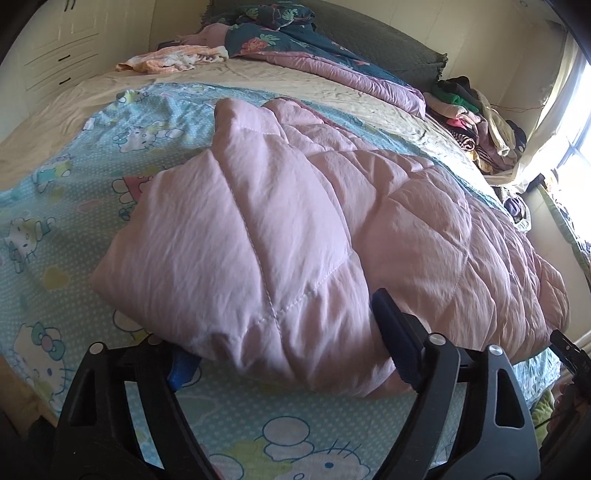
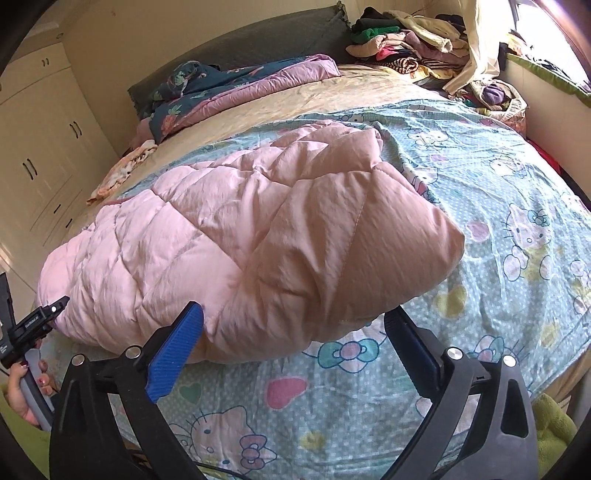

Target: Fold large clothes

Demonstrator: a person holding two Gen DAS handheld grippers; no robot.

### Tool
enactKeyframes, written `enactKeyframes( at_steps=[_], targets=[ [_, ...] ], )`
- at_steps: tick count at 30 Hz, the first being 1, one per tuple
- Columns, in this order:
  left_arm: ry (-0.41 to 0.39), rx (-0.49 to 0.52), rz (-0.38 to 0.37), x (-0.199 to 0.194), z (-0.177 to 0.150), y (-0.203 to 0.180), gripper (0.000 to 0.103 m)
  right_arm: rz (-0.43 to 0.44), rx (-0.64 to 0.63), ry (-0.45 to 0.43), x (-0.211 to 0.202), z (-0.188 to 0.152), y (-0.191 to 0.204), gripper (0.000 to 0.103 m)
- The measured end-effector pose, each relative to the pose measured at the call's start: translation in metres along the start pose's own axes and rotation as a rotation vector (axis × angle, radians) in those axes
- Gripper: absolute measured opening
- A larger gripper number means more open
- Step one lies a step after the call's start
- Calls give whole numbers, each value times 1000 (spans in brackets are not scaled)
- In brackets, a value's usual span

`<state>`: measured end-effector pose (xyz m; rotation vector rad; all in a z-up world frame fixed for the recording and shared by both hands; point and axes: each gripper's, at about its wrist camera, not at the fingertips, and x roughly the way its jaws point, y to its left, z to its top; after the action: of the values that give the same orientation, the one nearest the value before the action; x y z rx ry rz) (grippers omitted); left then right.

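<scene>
— Pale blue cartoon-cat sheet [image 1: 66, 236] covers the near half of the bed [image 1: 280, 79], right?

— Yes, and beyond it the mattress shows a cream cover. At the head end lies a rumpled dark floral quilt [image 1: 280, 35] with a mauve lining, and a small peach cloth [image 1: 166, 61] sits beside it. White cupboards [image 2: 40, 147] with dark handles stand along one wall; a heap of mixed clothes [image 2: 402, 40] is piled by the bright window.

— Where is the pink quilted coat [image 1: 295, 206]?

— Lying folded into a long puffy bundle across the blue sheet, close to the near edge of the bed.

— And the left hand-held gripper [image 1: 288, 350]?

— Jaws spread wide, one on each side of the bundle's near corner. The right pad leans against the fabric; the left pad is half hidden under the fold. Nothing is pinched.

— The right hand-held gripper [image 2: 291, 354]?

— Also wide apart, straddling the other end of the coat. Its blue pads sit just beside the fabric without squeezing it. In that view a hand [image 2: 26, 391] at the left edge grips the other tool's handle.
</scene>
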<state>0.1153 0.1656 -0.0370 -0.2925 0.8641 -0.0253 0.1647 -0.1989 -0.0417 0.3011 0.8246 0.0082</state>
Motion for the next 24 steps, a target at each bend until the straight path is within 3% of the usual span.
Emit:
enactKeyframes(
  at_steps=[7,24],
  targets=[
    [-4,5,29,-8,-4,0,94,-9,-7,-22,-7,-4,3,99],
    [-43,16,64,-40,-15,2,94,-22,-48,-72,-35,-13,14,99]
  ],
)
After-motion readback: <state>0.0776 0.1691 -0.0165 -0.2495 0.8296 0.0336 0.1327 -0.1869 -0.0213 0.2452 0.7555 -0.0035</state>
